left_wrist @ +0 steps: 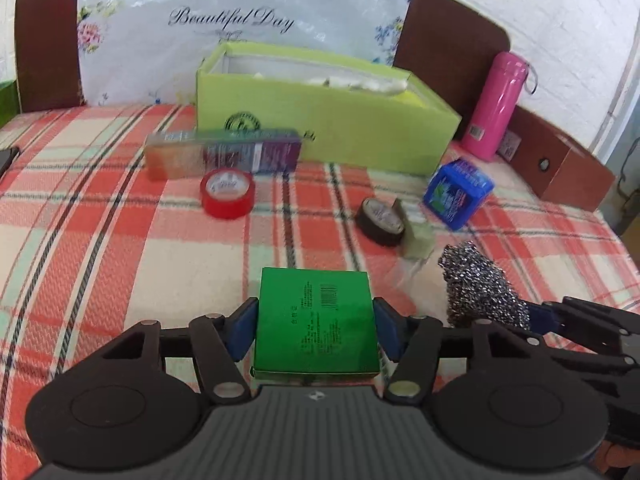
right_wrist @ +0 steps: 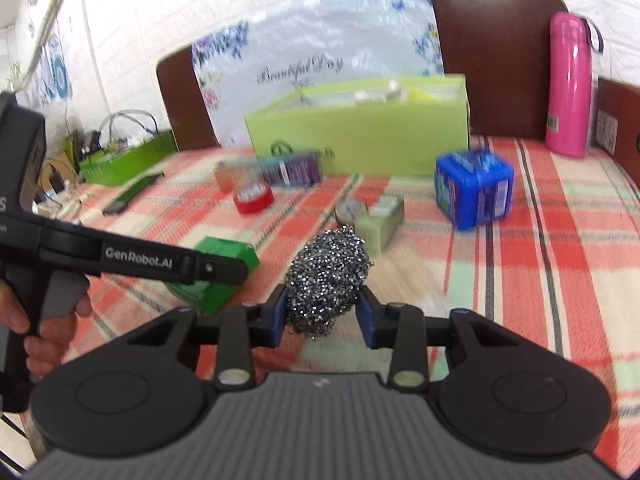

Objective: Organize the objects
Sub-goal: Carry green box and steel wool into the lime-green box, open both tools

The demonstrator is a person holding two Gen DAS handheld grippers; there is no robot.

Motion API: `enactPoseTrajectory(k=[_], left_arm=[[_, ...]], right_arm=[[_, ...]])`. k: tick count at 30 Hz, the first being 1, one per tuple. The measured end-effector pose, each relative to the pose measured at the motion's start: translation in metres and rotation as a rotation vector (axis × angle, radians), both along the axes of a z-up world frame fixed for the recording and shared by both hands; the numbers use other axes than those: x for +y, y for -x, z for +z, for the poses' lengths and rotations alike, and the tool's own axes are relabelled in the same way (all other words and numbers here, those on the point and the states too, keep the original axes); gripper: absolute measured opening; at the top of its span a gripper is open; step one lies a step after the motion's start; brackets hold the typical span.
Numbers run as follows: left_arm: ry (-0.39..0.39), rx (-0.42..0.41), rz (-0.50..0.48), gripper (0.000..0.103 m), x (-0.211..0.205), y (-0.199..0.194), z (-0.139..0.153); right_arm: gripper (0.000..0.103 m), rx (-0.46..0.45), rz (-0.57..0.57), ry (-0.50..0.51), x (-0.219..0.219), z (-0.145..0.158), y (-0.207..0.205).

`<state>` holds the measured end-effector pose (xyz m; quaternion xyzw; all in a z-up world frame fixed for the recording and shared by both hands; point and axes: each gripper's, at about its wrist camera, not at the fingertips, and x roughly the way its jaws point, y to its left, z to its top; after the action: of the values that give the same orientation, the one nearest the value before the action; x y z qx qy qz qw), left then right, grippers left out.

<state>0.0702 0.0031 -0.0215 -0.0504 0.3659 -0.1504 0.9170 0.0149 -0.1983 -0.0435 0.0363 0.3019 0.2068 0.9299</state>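
A flat green box [left_wrist: 316, 320] sits between the blue pads of my left gripper [left_wrist: 316, 309], which is shut on its two sides above the plaid bedcover. A steel wool scourer [right_wrist: 326, 276] is squeezed between the pads of my right gripper [right_wrist: 324, 312], just right of the left one. In the left wrist view the scourer [left_wrist: 480, 292] and the right gripper's fingers [left_wrist: 540, 316] show at the right edge. In the right wrist view the left gripper [right_wrist: 216, 268], held by a hand, and the green box [right_wrist: 224, 256] show at the left. An open lime-green box [left_wrist: 320, 128] stands at the back.
On the plaid bedcover [left_wrist: 100, 240] lie a red tape roll [left_wrist: 227, 192], a black tape roll [left_wrist: 380, 220], a small pale-green box [left_wrist: 418, 236], a blue container [left_wrist: 456, 192] and a long purple-and-orange pack [left_wrist: 224, 154]. A pink flask [left_wrist: 496, 108] stands by the headboard. A phone [right_wrist: 132, 194] lies far left.
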Motion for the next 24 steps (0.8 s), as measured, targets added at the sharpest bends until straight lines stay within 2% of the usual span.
enactPoseTrajectory(k=[7,14,19,24], left_arm=[[0.057,-0.109,-0.004,0.063,0.004,-0.016,0.042],[0.073,-0.213,0.052,0.063,0.010,-0.049,0.085],[0.056,-0.246,0.075,0.063,0.007,-0.085,0.103],[0.030,-0.227,0.099,0.063,0.003,-0.131,0.103]], right_arm=[[0.036,-0.137,0.007,-0.027,-0.002,0.040,-0.019],[0.036,-0.238,-0.011,-0.029,0.000,0.070,-0.056],[0.036,-0.278,-0.040,-0.025,0.003,0.080,-0.094],[0.036,-0.275,-0.064,-0.027,0.008,0.079,-0.140]])
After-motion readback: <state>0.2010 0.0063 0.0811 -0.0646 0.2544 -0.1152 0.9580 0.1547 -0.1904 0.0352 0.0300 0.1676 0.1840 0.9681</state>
